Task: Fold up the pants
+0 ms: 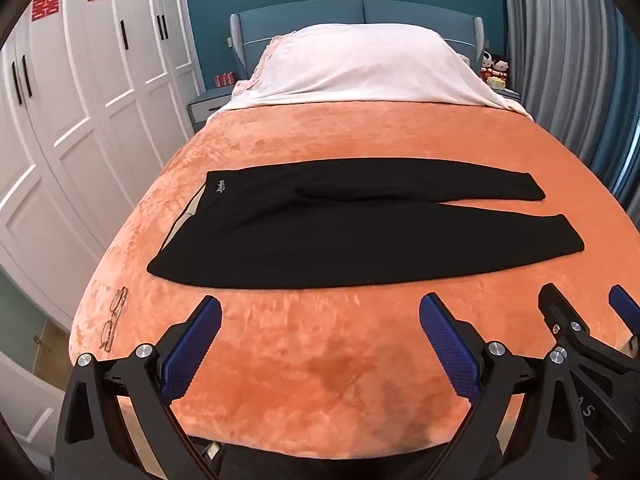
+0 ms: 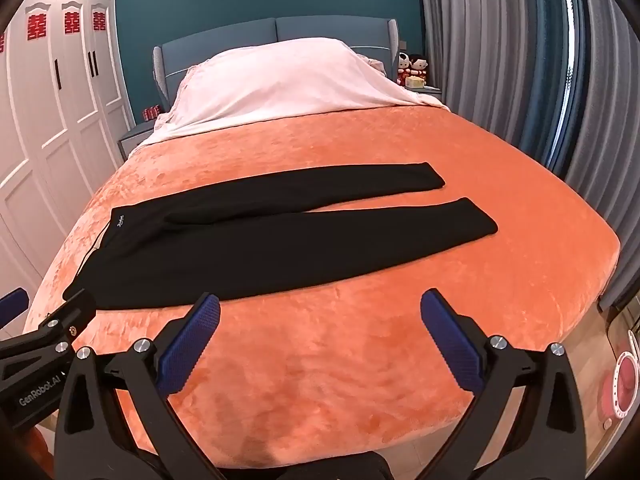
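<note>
Black pants (image 1: 360,236) lie flat and unfolded across the middle of an orange-covered bed (image 1: 320,380), waistband toward its left edge. The left tool (image 1: 320,320) and right tool (image 2: 320,316) hover over the foot edge, fingers apart, holding nothing.

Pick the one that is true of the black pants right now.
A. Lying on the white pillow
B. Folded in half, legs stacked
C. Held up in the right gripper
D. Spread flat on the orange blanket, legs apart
D: the black pants lie flat on the orange blanket, the two legs diverging toward the cuffs, untouched by either gripper.
</note>
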### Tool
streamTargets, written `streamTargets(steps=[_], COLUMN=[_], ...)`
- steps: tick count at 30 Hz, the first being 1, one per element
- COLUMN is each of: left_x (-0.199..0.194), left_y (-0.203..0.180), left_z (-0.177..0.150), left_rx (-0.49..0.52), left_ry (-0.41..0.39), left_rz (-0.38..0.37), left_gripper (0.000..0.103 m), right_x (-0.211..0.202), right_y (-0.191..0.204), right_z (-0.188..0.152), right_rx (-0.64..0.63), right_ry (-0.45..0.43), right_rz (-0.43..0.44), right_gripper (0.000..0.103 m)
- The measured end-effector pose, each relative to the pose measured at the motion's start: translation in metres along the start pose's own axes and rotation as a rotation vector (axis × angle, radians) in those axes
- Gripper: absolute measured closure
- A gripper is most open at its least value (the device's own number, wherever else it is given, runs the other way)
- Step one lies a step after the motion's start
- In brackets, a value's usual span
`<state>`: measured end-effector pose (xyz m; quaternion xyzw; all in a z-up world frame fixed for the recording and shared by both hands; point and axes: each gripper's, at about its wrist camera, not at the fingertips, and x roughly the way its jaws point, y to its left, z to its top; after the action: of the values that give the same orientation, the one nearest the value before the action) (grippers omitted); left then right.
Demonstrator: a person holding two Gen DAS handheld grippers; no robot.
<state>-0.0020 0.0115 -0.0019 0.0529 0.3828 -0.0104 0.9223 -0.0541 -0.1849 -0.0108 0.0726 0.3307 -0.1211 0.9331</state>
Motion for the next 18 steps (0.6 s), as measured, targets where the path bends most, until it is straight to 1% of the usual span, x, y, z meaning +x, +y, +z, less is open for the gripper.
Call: streamTargets(steps=[9,10,18], left_x=[0.0061,0.0078,0.008], left_y=[0.0018,0.0041,0.0055], left_z=[-0.0049,-0.0007,-0.0003], left_rx=[-0.01,-0.009,-0.012], left_ry=[0.01,0.014,0.016], left_rz=[0.003,0.0,-0.002], left_gripper=[0.005,0.005,0.005], right_x=[0.0011,0.002,0.0026], right_y=[0.0003,0.0002,0.001], right_z=[-0.0004,-0.0003,-0.0022], right_rx=[-0.01,-0.01,-0.01], right_ry=[-0.002,-0.001,-0.003], right_rz=[0.004,0.005,0.004], right_gripper=[0.005,0.005,0.005])
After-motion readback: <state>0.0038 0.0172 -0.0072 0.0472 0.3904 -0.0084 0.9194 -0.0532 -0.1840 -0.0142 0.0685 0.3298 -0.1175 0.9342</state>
